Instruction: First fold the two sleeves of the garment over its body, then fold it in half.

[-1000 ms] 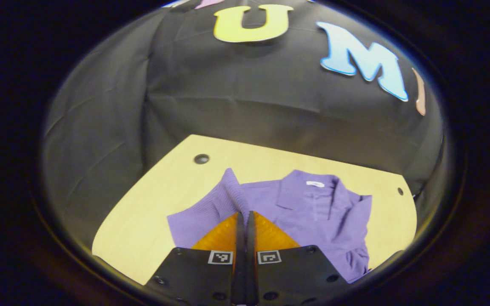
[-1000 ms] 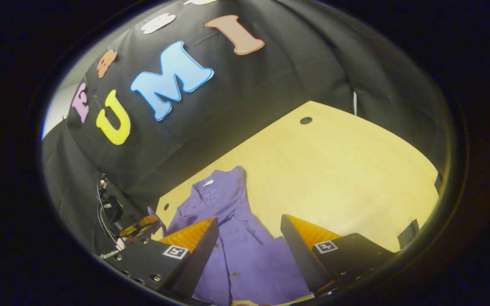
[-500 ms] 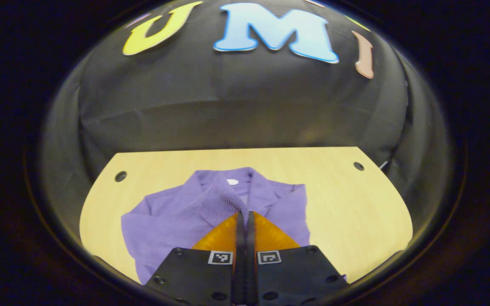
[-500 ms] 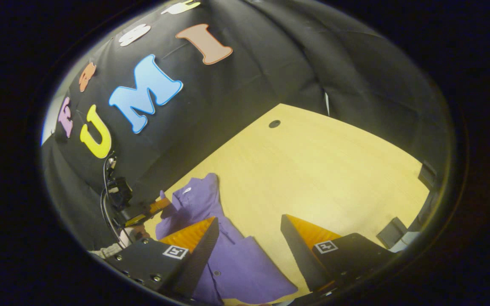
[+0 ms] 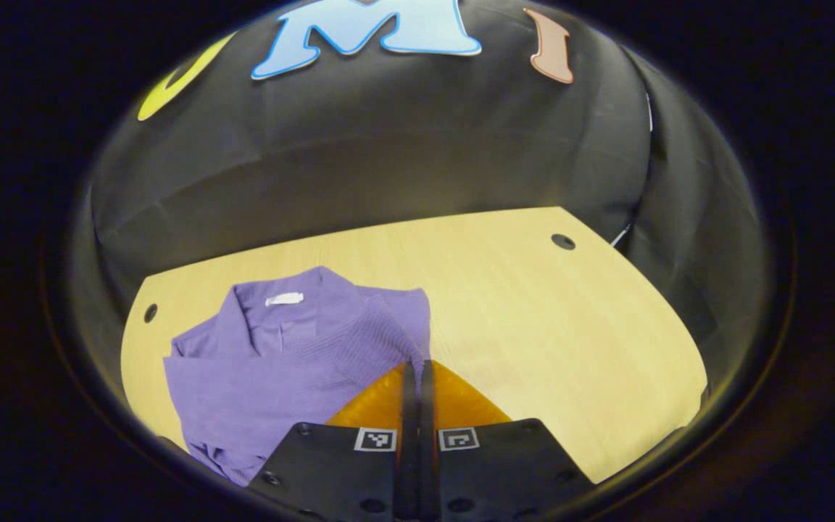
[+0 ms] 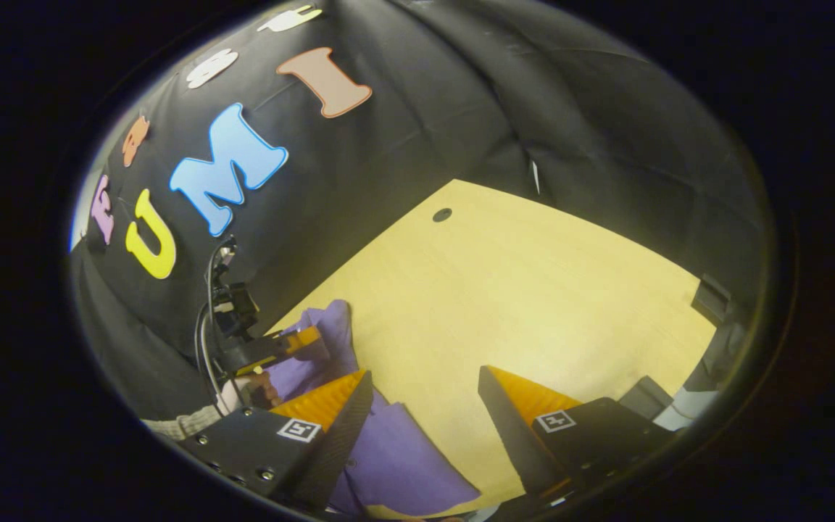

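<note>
The garment lies on the worktop. Left gripper: jaws together, clamped on its ribbed sleeve. Right gripper: jaws apart, empty. The knit looks soft, light and limp; grip cuffs or hems, not mid-panel.

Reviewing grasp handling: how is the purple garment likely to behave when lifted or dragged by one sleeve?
The purple garment is probably floppy: its knit sleeve drapes from the shut left gripper. It is likely light, bunching in soft folds. It may slide on the smooth table.
</note>
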The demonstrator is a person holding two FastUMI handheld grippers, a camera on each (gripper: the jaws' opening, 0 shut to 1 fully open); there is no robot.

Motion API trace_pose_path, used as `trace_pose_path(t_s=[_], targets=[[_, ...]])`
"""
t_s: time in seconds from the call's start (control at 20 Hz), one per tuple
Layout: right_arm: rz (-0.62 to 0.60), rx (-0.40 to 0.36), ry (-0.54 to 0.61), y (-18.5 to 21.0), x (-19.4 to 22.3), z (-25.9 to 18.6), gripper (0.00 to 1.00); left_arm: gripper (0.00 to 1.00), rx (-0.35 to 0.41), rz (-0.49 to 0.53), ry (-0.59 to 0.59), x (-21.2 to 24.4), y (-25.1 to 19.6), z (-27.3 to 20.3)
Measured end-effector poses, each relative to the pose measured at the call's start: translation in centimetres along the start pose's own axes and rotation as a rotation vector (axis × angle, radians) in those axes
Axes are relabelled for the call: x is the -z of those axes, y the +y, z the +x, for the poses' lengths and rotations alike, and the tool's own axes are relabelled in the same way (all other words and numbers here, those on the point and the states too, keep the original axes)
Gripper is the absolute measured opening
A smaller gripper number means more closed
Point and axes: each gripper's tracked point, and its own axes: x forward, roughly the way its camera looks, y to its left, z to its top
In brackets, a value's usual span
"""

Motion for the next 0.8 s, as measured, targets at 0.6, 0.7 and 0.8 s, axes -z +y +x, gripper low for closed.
trace_pose_path(t_s=[0.6,0.7,0.8], targets=[[-0.066,-0.058,0.072,3.1,2.7,1.0,0.92,0.97,0.099,-0.093,-0.014,0.0,2.0,-3.2],[-0.084,-0.071,0.089,3.6,3.5,1.2,0.92,0.94,0.088,-0.071,-0.017,1.0,3.9,-5.5],[-0.102,-0.080,0.122,4.2,4.8,1.2,0.92,1.00,0.077,-0.056,-0.006,3.0,5.9,-8.1]])
